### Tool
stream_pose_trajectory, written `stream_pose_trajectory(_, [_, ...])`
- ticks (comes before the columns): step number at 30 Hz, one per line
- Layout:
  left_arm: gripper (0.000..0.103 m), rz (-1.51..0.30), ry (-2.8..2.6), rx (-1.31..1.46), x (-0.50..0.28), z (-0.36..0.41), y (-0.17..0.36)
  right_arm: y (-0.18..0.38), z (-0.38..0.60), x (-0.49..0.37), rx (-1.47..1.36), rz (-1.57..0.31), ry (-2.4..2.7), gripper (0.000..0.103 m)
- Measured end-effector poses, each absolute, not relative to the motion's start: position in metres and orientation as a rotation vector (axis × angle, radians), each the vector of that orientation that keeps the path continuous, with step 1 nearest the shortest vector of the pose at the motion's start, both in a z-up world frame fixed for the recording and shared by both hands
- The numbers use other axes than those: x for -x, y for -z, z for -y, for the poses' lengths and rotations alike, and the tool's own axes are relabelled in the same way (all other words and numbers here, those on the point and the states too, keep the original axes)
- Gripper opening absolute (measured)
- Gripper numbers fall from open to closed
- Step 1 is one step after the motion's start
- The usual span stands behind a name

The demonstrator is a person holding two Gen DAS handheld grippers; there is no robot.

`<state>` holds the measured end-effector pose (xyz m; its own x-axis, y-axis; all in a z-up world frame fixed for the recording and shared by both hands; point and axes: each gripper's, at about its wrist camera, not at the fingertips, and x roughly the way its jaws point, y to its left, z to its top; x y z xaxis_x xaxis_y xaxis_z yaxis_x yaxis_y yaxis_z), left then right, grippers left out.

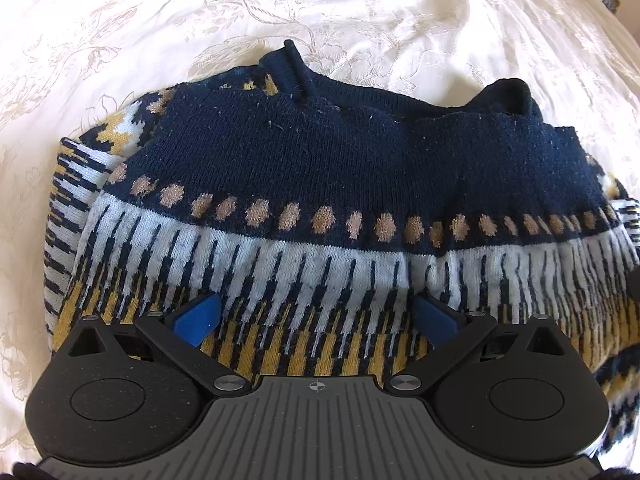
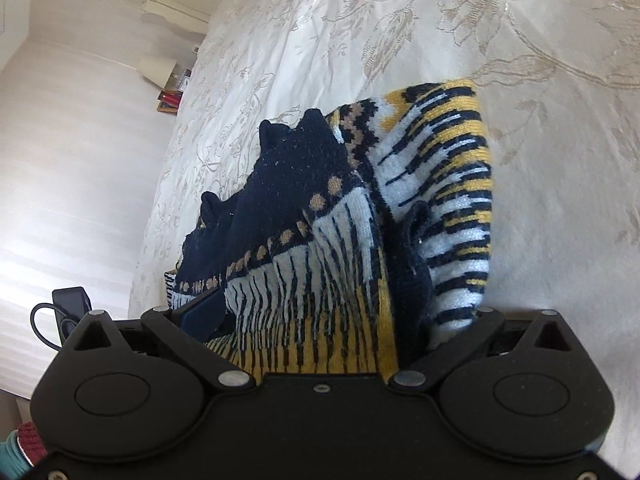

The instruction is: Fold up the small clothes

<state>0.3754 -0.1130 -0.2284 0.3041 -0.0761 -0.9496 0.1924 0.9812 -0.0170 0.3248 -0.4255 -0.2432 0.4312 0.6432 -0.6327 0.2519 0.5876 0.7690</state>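
While spread wide, left claw above sweater on bedspread; right claw state unclear.

Bed carries load; covered by cream bedspread with woven floral pattern, lightly wrinkled. Knitted sweater lies directly on bedspread, folded into compact bundle: navy yoke with tan dots uppermost, white, yellow and navy striped pattern below. Patterned sleeve layer shows at one side.
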Motion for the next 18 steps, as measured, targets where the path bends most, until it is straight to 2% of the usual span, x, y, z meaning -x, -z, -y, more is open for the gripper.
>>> stream_pose_trajectory(8, [0.103, -1.267, 0.179, -0.105, -0.379, 0.114, 0.225, 0.246, 0.422, -0.326, -0.959, -1.101, -0.306, 0.103])
stream_pose_trajectory(11, [0.100, -1.261, 0.176, -0.064, -0.389, 0.110, 0.213, 0.245, 0.423, -0.326, -0.962, -1.105, -0.305, 0.103])
stream_pose_trajectory(13, [0.093, -1.222, 0.176, -0.063, -0.396, 0.111, 0.202, 0.244, 0.423, -0.326, -0.962, -1.112, -0.302, 0.103])
stream_pose_trajectory(18, [0.093, -1.207, 0.155, -0.091, -0.427, 0.120, 0.201, 0.244, 0.423, -0.326, -0.978, -1.108, -0.294, 0.103])
